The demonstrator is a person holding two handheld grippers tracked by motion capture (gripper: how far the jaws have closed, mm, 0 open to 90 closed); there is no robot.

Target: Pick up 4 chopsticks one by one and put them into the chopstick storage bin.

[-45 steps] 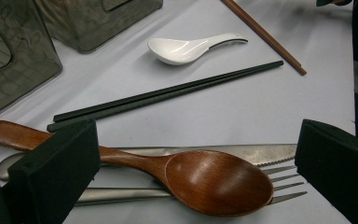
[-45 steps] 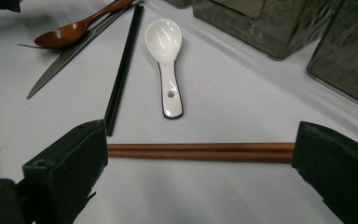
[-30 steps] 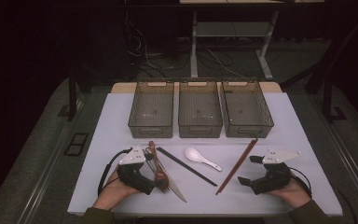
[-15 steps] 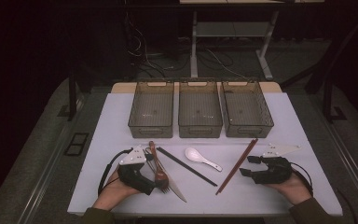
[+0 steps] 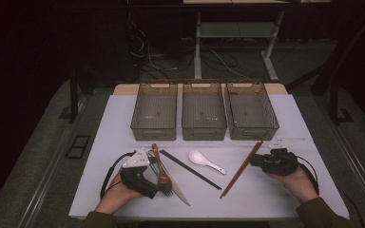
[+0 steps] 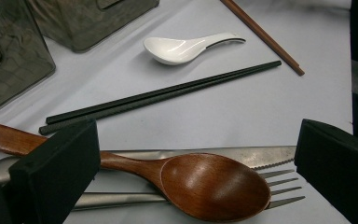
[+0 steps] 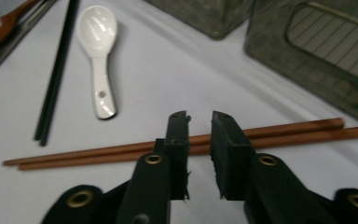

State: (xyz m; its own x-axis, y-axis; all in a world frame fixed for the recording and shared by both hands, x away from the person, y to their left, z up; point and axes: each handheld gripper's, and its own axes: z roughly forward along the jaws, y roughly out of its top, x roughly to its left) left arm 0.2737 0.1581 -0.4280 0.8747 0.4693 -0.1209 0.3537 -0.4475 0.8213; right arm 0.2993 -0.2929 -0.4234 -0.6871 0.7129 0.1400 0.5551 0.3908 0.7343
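Note:
My left gripper (image 5: 163,186) (image 6: 196,128) rests at the table's near left, open wide. A brown wooden spoon (image 6: 214,186) (image 5: 158,164) lies between its jaws, untouched, on top of a metal fork (image 6: 282,188) and a knife (image 6: 261,156) (image 5: 181,195). Beyond them lie black chopsticks (image 6: 168,93) (image 5: 190,168) and a white ceramic spoon (image 6: 182,46) (image 5: 204,160) (image 7: 98,42). My right gripper (image 5: 254,160) (image 7: 200,116) hovers at the brown chopsticks (image 7: 98,154) (image 5: 241,167). Its jaws have just been closing to a narrow gap, and nothing is held between them.
Three empty smoky plastic bins (image 5: 153,134) (image 5: 204,134) (image 5: 254,134) stand in a row at the back of the white table (image 5: 275,199). A person's hands hold both grippers at the near edge. Dark floor, cables and a desk frame lie beyond.
My right gripper has moved a little forward and left to the brown chopsticks, and its jaws have narrowed. The left gripper and the cutlery have stayed put.

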